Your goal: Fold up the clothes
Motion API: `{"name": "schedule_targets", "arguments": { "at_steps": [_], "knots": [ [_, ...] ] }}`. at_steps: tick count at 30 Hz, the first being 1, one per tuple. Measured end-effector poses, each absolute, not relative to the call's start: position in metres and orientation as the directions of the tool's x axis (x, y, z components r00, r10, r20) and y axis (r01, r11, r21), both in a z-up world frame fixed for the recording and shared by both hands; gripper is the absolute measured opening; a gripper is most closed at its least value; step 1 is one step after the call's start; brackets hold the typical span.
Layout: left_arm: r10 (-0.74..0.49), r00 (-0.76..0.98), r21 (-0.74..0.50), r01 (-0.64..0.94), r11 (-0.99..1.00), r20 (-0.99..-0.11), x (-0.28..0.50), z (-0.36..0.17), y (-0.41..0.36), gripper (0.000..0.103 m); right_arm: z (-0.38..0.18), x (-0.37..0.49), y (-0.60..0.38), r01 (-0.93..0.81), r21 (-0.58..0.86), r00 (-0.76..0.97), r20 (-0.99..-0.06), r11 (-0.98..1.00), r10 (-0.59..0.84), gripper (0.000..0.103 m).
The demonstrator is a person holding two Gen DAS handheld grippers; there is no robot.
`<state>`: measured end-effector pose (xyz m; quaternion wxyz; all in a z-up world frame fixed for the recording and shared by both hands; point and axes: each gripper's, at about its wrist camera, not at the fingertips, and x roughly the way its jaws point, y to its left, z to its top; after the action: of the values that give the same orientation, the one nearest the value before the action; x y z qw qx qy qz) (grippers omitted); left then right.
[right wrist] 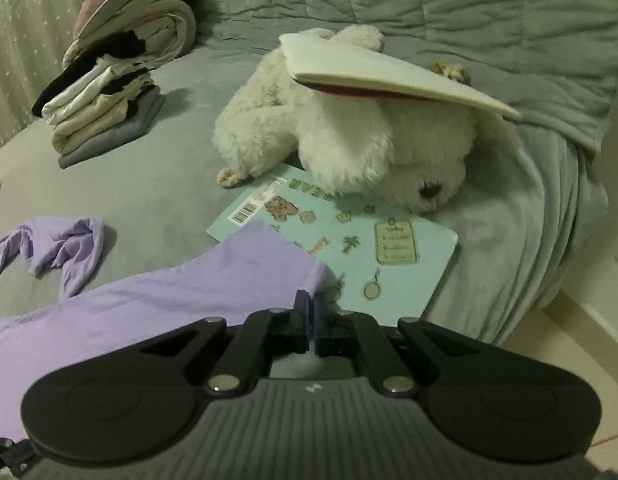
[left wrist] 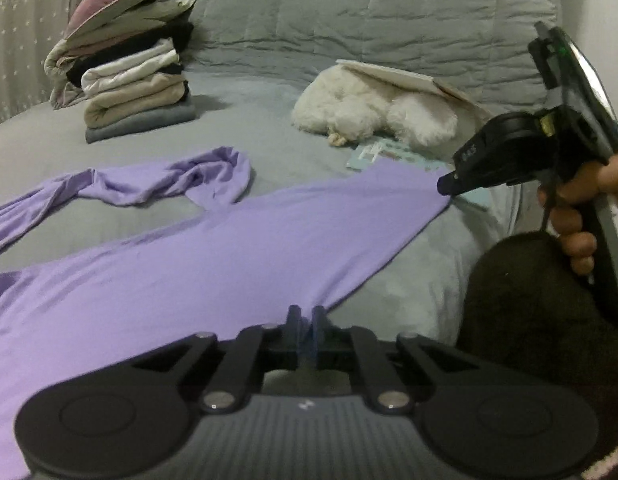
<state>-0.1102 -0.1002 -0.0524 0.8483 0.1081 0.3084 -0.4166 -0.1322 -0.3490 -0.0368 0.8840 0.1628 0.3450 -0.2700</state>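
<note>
L gripper (left wrist: 307, 314) pinching near hem of lilac garment (left wrist: 197, 264), flat on bed (left wrist: 269, 92). R gripper (right wrist: 311, 304) clamped on far corner, overlapping book (right wrist: 373, 256). Garment's left end cut off; book part-hidden under plush (right wrist: 349, 144).

Right gripper (right wrist: 311, 312) pinched on purple garment's (right wrist: 149, 300) edge, blue book (right wrist: 373, 248) and white plush toy (right wrist: 349, 140) just ahead.

Black grippers (left wrist: 307, 316), silver pivot screws (left wrist: 218, 401)
</note>
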Motion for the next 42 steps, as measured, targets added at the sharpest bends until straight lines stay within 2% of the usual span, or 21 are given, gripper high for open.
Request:
{"name": "schedule_targets", "arguments": {
  "at_steps": [1, 2, 3, 5, 7, 10, 12, 15, 18, 21, 23, 27, 35, 38, 42],
  "knots": [
    [-0.644, 0.467, -0.075, 0.772, 0.631, -0.605, -0.110, -0.049, -0.097, 0.026, -0.035, -0.132, -0.348, 0.586, 0.098, 0.619, -0.695, 0.805, -0.366, 0.015],
    [-0.648, 0.472, -0.077, 0.771, 0.633, -0.598, -0.110, -0.046, -0.093, 0.042, -0.034, -0.131, -0.346, 0.580, 0.100, 0.624, -0.692, 0.808, -0.362, 0.015],
    [-0.649, 0.484, -0.078, 0.764, 0.640, -0.586, -0.110, -0.043, -0.088, 0.051, -0.033, -0.131, -0.345, 0.575, 0.103, 0.630, -0.689, 0.812, -0.359, 0.015],
    [-0.640, 0.508, -0.079, 0.745, 0.662, -0.576, -0.105, -0.038, -0.078, 0.057, -0.030, -0.130, -0.343, 0.564, 0.107, 0.641, -0.683, 0.819, -0.352, 0.021],
    [-0.619, 0.536, -0.076, 0.718, 0.692, -0.574, -0.099, -0.035, -0.068, 0.063, -0.028, -0.129, -0.340, 0.553, 0.112, 0.651, -0.676, 0.826, -0.344, 0.039],
    [-0.582, 0.578, -0.070, 0.673, 0.737, -0.571, -0.090, -0.031, -0.052, 0.070, -0.025, -0.125, -0.335, 0.532, 0.120, 0.665, -0.672, 0.838, -0.326, 0.040],
    [-0.559, 0.604, -0.066, 0.644, 0.762, -0.569, -0.085, -0.029, -0.042, 0.081, -0.023, -0.119, -0.330, 0.515, 0.131, 0.674, -0.672, 0.847, -0.306, 0.040],
    [-0.524, 0.635, -0.052, 0.608, 0.793, -0.568, -0.076, -0.025, -0.027, 0.090, -0.020, -0.109, -0.322, 0.485, 0.147, 0.689, -0.671, 0.862, -0.273, 0.040],
    [-0.474, 0.657, -0.042, 0.560, 0.828, -0.586, -0.061, -0.023, -0.011, 0.094, -0.016, -0.098, -0.312, 0.455, 0.156, 0.700, -0.671, 0.877, -0.244, 0.040],
    [-0.430, 0.670, -0.061, 0.499, 0.864, -0.605, -0.043, -0.023, 0.007, 0.100, -0.013, -0.084, -0.301, 0.417, 0.164, 0.709, -0.675, 0.894, -0.207, 0.045],
    [-0.404, 0.675, -0.083, 0.454, 0.887, -0.618, -0.031, -0.023, 0.020, 0.100, -0.012, -0.073, -0.293, 0.384, 0.166, 0.713, -0.679, 0.908, -0.177, 0.049],
    [-0.370, 0.703, -0.091, 0.401, 0.911, -0.607, -0.012, -0.021, 0.043, 0.100, -0.015, -0.047, -0.279, 0.326, 0.169, 0.707, -0.696, 0.930, -0.121, 0.050],
    [-0.348, 0.735, -0.030, 0.408, 0.913, -0.581, 0.023, -0.017, 0.046, 0.100, -0.032, 0.008, -0.267, 0.284, 0.159, 0.664, -0.744, 0.946, -0.074, 0.050],
    [-0.349, 0.737, -0.013, 0.420, 0.907, -0.579, 0.035, -0.019, 0.036, 0.100, -0.038, 0.024, -0.271, 0.292, 0.157, 0.654, -0.753, 0.943, -0.077, 0.048],
    [-0.349, 0.739, 0.011, 0.434, 0.901, -0.576, 0.049, -0.022, 0.021, 0.100, -0.041, 0.037, -0.275, 0.291, 0.154, 0.650, -0.756, 0.944, -0.077, 0.038]
  ]
}}
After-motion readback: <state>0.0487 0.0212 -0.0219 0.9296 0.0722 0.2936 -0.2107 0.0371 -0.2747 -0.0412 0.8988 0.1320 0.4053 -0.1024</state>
